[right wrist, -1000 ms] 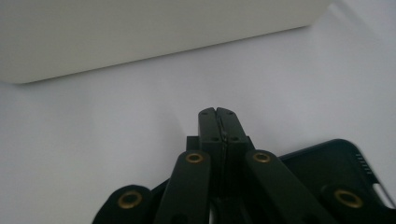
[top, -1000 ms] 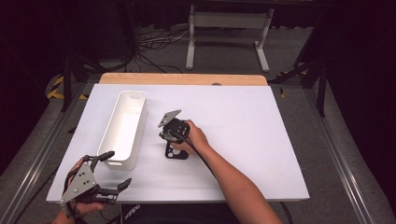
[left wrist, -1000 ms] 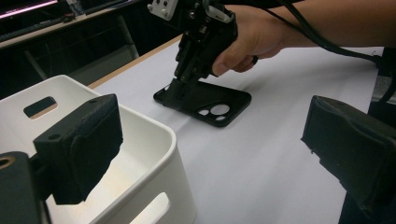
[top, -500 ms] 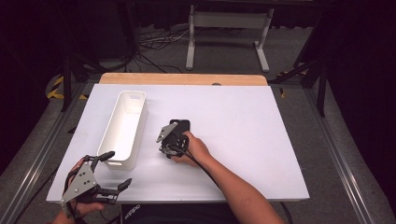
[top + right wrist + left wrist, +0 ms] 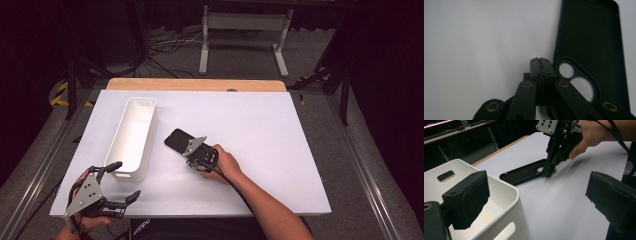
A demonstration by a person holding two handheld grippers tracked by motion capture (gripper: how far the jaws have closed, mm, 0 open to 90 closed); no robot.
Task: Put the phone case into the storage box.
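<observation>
- Since earlier, our right gripper, clenched empty, slid the phone case toward ten o'clock.
- We should keep pushing gently toward the white bin; left gripper waits released.

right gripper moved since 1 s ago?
Yes. In the high view the right gripper, jaws shut, has slid toward the table's near edge, away from the white bin, baring more of the black phone case.

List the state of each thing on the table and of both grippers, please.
Phone case: lying flat on the table, open side up, empty, beside the bin, not inside it.
White bin: upright, empty.
Right hand-held gripper: jaws shut with nothing between them, tips at the camera-hole end of the phone case.
Left hand-held gripper: jaws open, holding nothing, at the near end of the white bin.
</observation>
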